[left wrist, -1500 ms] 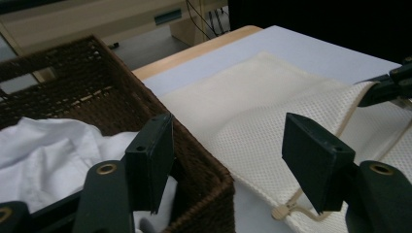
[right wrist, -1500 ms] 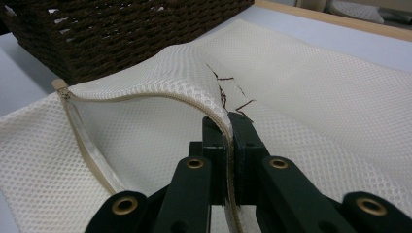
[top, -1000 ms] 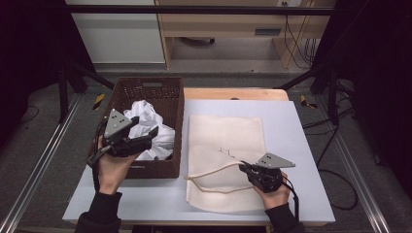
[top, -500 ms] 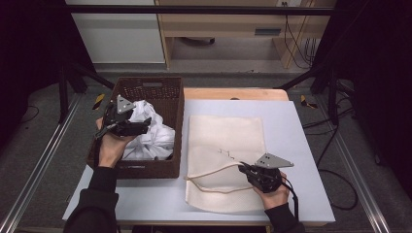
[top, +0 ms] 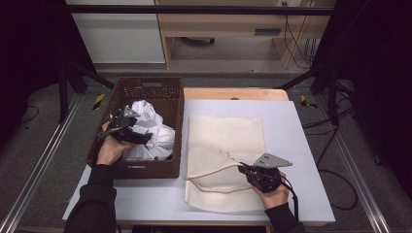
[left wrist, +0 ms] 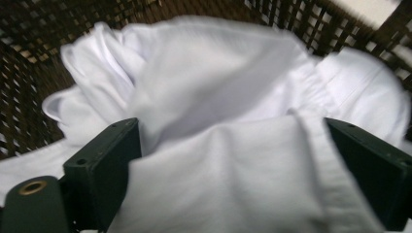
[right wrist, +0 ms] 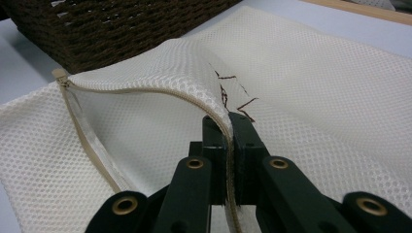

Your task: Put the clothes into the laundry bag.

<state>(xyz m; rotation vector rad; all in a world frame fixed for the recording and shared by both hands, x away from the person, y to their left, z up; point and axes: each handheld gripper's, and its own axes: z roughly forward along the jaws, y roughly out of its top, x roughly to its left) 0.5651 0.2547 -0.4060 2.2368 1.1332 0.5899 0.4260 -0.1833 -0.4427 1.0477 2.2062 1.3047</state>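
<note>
Your left gripper (top: 127, 130) is down in the wicker basket (top: 176, 121), jaws just opened wide around a fold of the white garment (left wrist: 233, 145) without pinching yet: sink deeper, then close on a thick bunch. Your right gripper (top: 252, 174) stays clamped on the mesh laundry bag's (top: 228, 133) zipper edge; hold that mouth lifted

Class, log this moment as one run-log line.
left gripper: opening over white cloth in basket | right gripper: shut on mesh bag edge
</note>
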